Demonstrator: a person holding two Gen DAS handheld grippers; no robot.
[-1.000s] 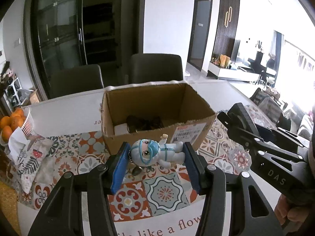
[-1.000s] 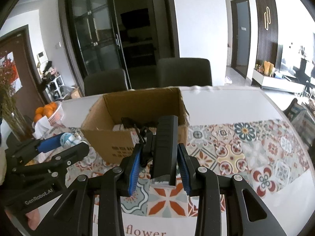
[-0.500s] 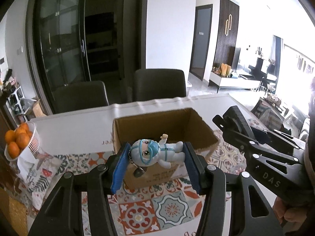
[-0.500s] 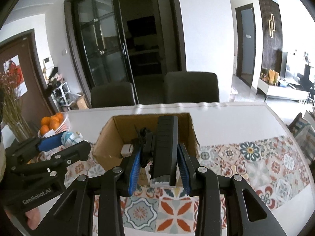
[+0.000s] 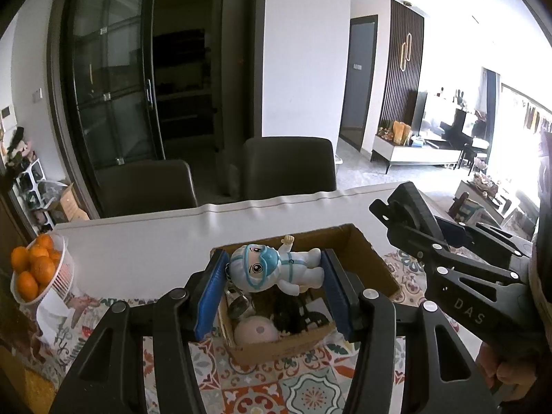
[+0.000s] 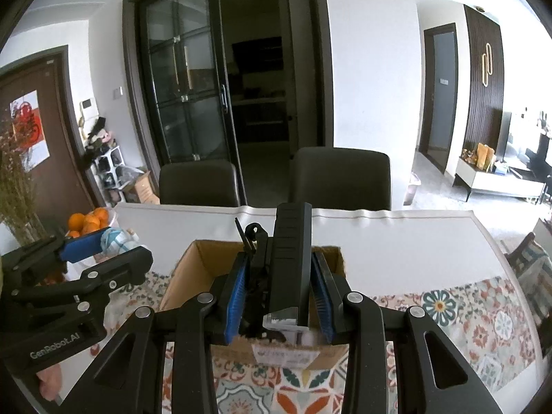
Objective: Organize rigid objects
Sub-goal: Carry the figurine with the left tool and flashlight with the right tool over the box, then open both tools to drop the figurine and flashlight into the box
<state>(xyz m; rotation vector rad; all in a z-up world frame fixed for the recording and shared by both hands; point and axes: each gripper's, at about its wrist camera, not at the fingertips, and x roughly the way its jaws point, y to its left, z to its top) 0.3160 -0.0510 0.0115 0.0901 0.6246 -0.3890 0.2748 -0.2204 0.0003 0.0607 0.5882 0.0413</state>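
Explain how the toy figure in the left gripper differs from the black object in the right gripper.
The toy figure is white and light blue, rounded, with a face; the black object is dark, long and boxy. The figure lies sideways, head toward one finger, feet toward the other; the black object points forward along the fingers and sticks out past them. Both are clamped between blue-padded fingers, the figure by the left gripper, the black object by the right gripper, above the open cardboard box.

The cardboard box (image 5: 372, 269) is open on top, but a pink round object (image 5: 256, 332) and dark items (image 5: 293, 314) crowd its floor; the right gripper (image 5: 403, 207) hangs just beside its right wall; the white tabletop (image 5: 138, 248) behind lies bare up to two chairs (image 5: 286, 169).
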